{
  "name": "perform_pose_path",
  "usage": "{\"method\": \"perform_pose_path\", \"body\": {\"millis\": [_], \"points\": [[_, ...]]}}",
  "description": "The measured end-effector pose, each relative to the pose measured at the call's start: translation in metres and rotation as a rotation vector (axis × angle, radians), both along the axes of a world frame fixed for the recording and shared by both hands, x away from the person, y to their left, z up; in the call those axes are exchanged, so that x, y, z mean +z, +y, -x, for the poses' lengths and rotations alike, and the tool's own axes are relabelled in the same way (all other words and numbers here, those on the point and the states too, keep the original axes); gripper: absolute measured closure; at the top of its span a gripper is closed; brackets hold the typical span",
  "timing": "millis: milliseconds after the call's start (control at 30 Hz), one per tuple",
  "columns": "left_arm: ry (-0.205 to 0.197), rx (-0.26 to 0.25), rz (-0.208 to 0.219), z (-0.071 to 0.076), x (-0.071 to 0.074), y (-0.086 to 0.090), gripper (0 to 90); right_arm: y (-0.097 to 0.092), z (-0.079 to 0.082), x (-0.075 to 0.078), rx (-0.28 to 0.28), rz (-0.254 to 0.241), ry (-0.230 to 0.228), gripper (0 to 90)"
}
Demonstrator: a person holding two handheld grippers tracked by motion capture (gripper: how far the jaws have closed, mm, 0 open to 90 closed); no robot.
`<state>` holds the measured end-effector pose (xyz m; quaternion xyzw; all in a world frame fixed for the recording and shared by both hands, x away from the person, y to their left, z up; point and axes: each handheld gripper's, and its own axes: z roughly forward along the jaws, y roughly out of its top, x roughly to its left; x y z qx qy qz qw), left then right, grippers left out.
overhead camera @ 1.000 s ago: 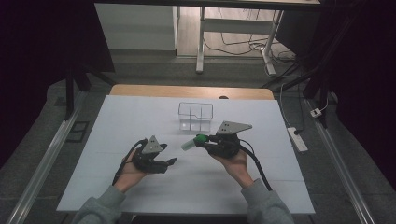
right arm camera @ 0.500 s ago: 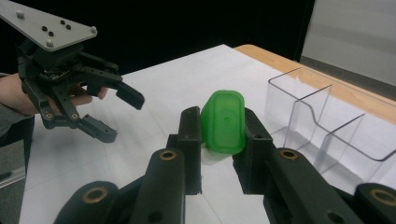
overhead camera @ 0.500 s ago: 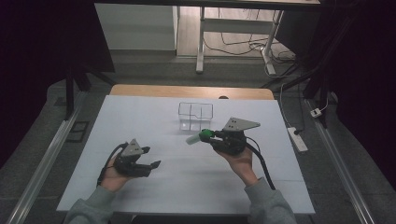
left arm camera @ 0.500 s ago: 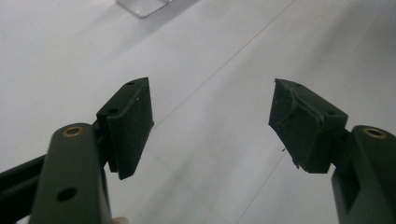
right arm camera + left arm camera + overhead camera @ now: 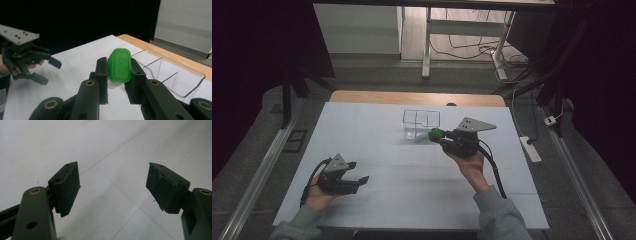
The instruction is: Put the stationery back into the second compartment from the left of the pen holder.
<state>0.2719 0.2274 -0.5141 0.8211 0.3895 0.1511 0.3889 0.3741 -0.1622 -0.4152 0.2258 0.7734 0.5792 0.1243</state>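
— Right gripper [image 5: 117, 68]: condition?

— Clamped on a green cap [image 5: 120, 64]. Both jaws press its sides; the cap stands up between them, its flat top facing the camera. Something pale and translucent shows beneath the cap, between the jaws; I cannot tell what it is.

— Its position?

— In the high view the right gripper [image 5: 438, 135] is held above the table [image 5: 372, 125], right of centre, tips pointing left and slightly away. The cap [image 5: 436, 133] sits at the tips, just beside the near right corner of a clear box [image 5: 421, 123]. Touching or apart, I cannot tell. The box is divided into compartments.

— Left gripper?

— Released. In its own view the left gripper [image 5: 113, 187] has jaws spread wide, with bare white tabletop between them. Pads [image 5: 68, 188] hold nothing and touch nothing.

— Location?

— Near the front left of the table in the high view, the left gripper [image 5: 357, 172] is low over the surface, tips pointing right, well apart from the box and the right gripper. The right gripper view confirms it [image 5: 47, 71], jaws parted.
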Motion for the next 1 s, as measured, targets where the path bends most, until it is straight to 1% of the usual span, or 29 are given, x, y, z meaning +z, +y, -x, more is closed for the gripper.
{"method": "perform_pose_path", "body": {"millis": [67,133,233,300,433,500,667,900,1000], "points": [[0.006,-0.002,-0.002,0.000,-0.002,0.002,26.1,0.000,-0.004,0.004,-0.011,0.006,-0.005,73.4],[0.010,-0.003,-0.005,0.000,-0.003,0.002,26.0,0.000,-0.009,0.008,-0.025,0.010,0.001,73.4],[0.013,-0.006,-0.007,0.000,-0.004,0.002,25.8,-0.001,-0.016,0.010,-0.049,0.023,-0.001,73.4],[0.013,-0.005,-0.005,0.000,-0.004,0.003,25.7,-0.001,-0.020,0.011,-0.062,0.022,-0.002,73.4],[0.014,-0.003,-0.005,-0.001,-0.004,0.003,25.6,-0.001,-0.027,0.016,-0.077,0.025,0.007,73.4],[0.016,0.001,-0.005,-0.002,-0.005,0.003,25.5,0.001,-0.030,0.019,-0.083,0.038,0.001,73.4],[0.017,0.002,-0.006,-0.001,-0.005,0.003,25.4,0.004,-0.040,0.025,-0.099,0.037,-0.001,73.4],[0.018,-0.001,-0.011,-0.002,-0.006,0.003,25.3,0.006,-0.059,0.033,-0.140,0.049,0.007,73.3],[0.021,-0.001,-0.013,-0.002,-0.007,0.003,25.3,0.008,-0.067,0.035,-0.153,0.062,0.014,73.3]]}}
